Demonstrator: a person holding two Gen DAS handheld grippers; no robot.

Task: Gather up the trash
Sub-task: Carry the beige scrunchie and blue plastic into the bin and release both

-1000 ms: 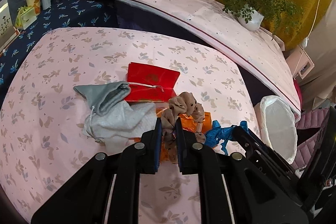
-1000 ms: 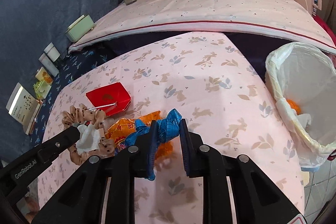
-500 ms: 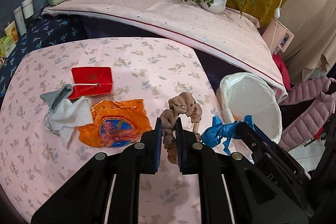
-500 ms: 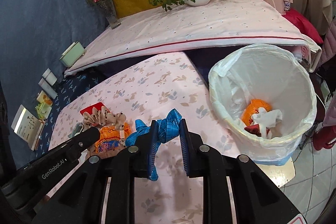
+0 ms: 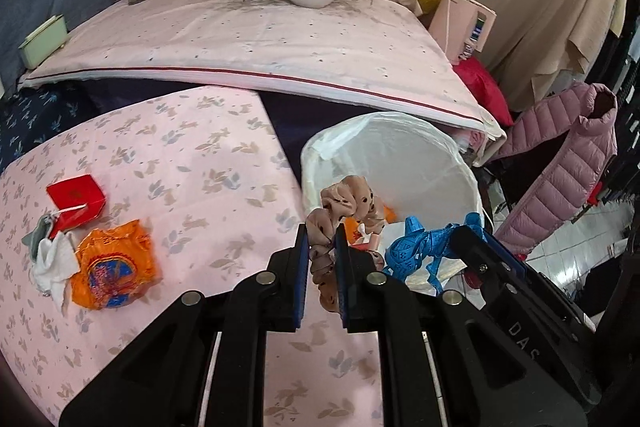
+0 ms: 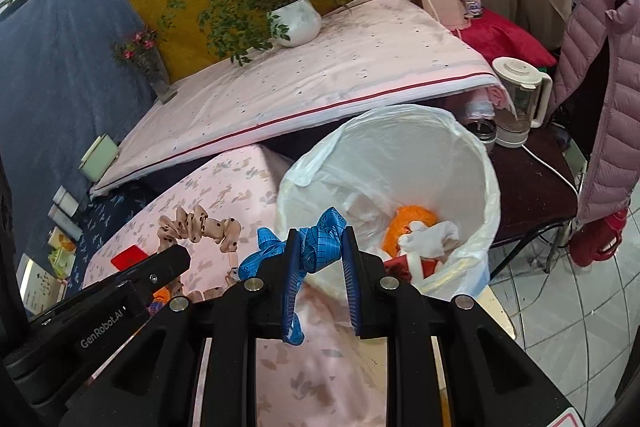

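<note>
Both pairs of jaws were clamped on trash: the left gripper (image 5: 322,239) pinched a beige dotted scrunchie (image 5: 347,201), the right gripper (image 6: 320,247) a crumpled blue measuring tape (image 6: 316,241), both held at the near rim of the white-lined trash bin (image 6: 472,155). On the pink bedspread (image 5: 192,163) lay an orange wrapper (image 5: 112,269), a red box (image 5: 76,197) and a white cloth (image 5: 54,263).

beige dotted fabric scrunchie (image 5: 344,203): soft gathered cloth, matt, pinched in the left tongs
crumpled blue measuring tape (image 6: 316,241): smooth, slightly glossy, clamped in the right tongs
white plastic bin liner (image 6: 472,163): thin, translucent, crinkled, just beyond both tongs
pink floral tablecloth (image 5: 192,163): matt woven cloth beneath them
</note>
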